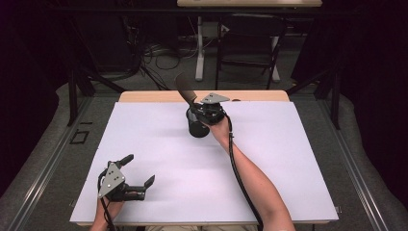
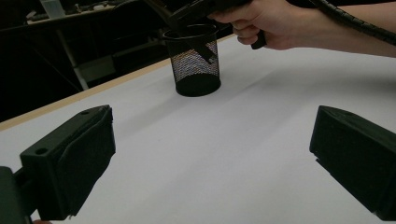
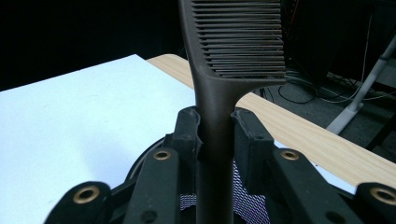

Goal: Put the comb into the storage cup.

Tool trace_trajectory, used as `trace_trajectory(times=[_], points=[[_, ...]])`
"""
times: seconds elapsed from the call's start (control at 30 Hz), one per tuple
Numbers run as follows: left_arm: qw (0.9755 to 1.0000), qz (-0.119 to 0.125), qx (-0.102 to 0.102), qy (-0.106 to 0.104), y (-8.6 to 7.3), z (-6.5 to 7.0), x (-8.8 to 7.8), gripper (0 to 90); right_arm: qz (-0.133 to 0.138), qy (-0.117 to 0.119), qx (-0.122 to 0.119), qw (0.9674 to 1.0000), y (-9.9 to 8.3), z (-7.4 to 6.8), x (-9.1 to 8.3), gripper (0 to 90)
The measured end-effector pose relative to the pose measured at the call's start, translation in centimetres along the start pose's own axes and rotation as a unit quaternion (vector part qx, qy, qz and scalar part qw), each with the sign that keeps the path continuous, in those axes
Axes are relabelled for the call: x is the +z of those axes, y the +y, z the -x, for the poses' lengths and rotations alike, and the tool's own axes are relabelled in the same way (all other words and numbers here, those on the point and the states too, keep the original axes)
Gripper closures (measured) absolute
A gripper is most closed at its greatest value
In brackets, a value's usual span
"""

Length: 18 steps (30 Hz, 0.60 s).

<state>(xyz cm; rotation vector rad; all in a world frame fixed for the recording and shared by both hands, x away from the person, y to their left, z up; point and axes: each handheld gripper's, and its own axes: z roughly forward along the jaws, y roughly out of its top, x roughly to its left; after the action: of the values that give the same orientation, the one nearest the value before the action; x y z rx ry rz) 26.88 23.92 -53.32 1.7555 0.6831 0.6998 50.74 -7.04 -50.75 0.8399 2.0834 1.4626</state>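
High view: right gripper [image 1: 198,109] at counter [image 1: 269,159] 12 o'clock, fingers clamped on comb [image 1: 185,90] over cup [image 1: 197,127]; a tilt could tip cup

Left gripper view: left gripper [image 2: 210,158] fingers apart, idle

Right gripper view: comb handle may miss rim; no readable writing

Overhead forward-down; tool cameras close; shared cup [image 1: 197,126].
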Motion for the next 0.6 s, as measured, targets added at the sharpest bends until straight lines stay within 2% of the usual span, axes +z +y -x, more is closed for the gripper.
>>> trace_trajectory(times=[0.33,0.43,0.47,0.5,0.6], points=[[1.0000,0.002,-0.001,-0.002,0.0,0.0,0.0,0.4,-0.003,-0.002,-0.003,1.0000,-0.3,-0.1,-0.1,72.0],[1.0000,0.003,-0.001,-0.001,0.0,0.0,-0.1,0.4,-0.005,-0.008,-0.004,0.9999,-0.5,-0.2,-0.3,62.8],[1.0000,0.003,-0.001,-0.001,0.0,0.0,-0.1,0.4,-0.007,-0.009,-0.004,0.9999,-0.4,-0.2,-0.5,56.1],[1.0000,0.003,-0.001,-0.001,0.0,0.0,-0.1,0.4,-0.018,-0.021,0.000,0.9996,-0.2,-0.2,-0.7,49.9],[1.0000,0.002,0.000,-0.003,0.0,0.0,0.0,0.4,-0.031,-0.019,0.021,0.9991,0.1,0.1,-1.5,41.8]])
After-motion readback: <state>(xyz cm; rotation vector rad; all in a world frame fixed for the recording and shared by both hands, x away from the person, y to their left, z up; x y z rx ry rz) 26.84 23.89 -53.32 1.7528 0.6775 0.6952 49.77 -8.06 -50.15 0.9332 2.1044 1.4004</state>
